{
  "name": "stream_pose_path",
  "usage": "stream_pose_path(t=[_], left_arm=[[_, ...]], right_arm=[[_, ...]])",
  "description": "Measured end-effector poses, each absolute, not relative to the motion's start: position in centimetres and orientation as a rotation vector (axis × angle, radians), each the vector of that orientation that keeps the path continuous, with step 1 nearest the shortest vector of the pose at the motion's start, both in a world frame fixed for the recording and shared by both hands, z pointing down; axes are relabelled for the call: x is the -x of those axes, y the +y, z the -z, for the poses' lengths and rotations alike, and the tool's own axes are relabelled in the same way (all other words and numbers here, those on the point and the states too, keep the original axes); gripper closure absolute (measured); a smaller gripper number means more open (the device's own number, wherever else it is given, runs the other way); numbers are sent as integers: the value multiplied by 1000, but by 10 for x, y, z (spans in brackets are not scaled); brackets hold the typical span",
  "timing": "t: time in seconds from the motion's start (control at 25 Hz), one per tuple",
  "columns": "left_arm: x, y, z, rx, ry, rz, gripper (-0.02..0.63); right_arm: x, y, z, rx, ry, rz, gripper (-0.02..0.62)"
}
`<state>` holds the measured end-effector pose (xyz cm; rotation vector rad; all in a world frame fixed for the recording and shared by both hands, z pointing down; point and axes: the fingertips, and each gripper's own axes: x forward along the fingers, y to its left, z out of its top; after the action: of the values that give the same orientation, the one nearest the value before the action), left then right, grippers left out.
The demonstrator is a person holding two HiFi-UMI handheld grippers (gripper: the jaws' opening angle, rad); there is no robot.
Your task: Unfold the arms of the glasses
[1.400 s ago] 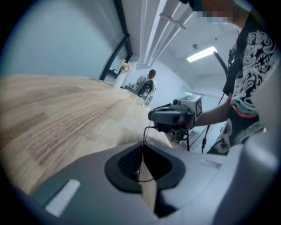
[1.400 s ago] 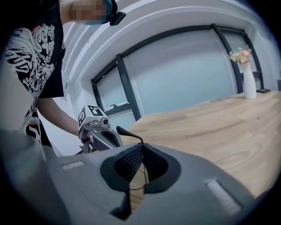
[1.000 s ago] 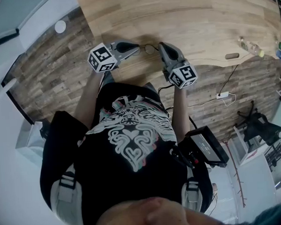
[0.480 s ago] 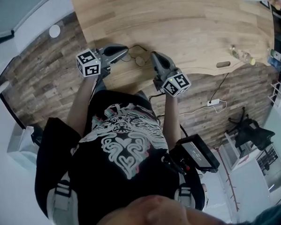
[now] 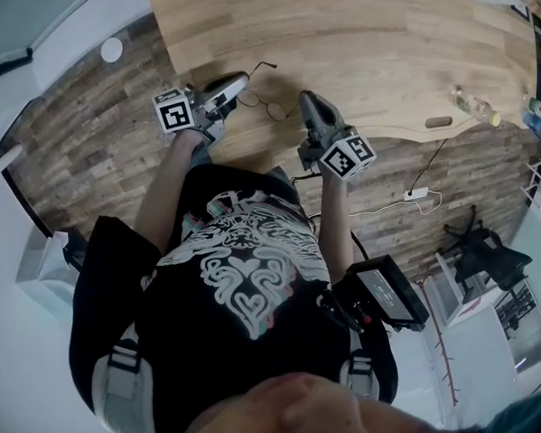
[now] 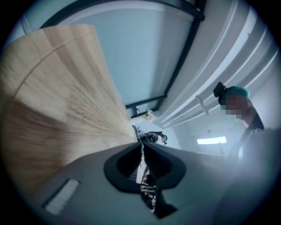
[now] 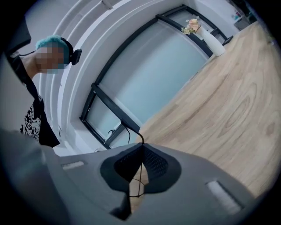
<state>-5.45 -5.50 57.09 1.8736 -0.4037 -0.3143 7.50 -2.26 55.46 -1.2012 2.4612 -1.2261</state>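
Over the wooden table (image 5: 378,33), the glasses (image 5: 265,104) stretch between left claw (image 5: 242,78) and right claw (image 5: 304,97), both clamped on their frame.

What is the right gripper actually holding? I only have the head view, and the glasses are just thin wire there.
Observer: In the right gripper view, the right gripper is shut on a thin wire part of the glasses.
Operator: And the left one?
Observer: The left gripper is shut too, pinching a thin mottled strip, seemingly an arm tip.
Operator: Anything past the right jaws?
Observer: A dark arm of the glasses sticks out beyond them, with the wooden table behind it.
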Motion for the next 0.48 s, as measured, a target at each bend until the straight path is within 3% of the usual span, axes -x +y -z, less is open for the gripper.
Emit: stream_pose_path(t=[0.48], left_arm=[[55,-56,-585,-1766,-455,314,601]], right_arm=[[-75,-24,-559,1220,2413,1306,595]])
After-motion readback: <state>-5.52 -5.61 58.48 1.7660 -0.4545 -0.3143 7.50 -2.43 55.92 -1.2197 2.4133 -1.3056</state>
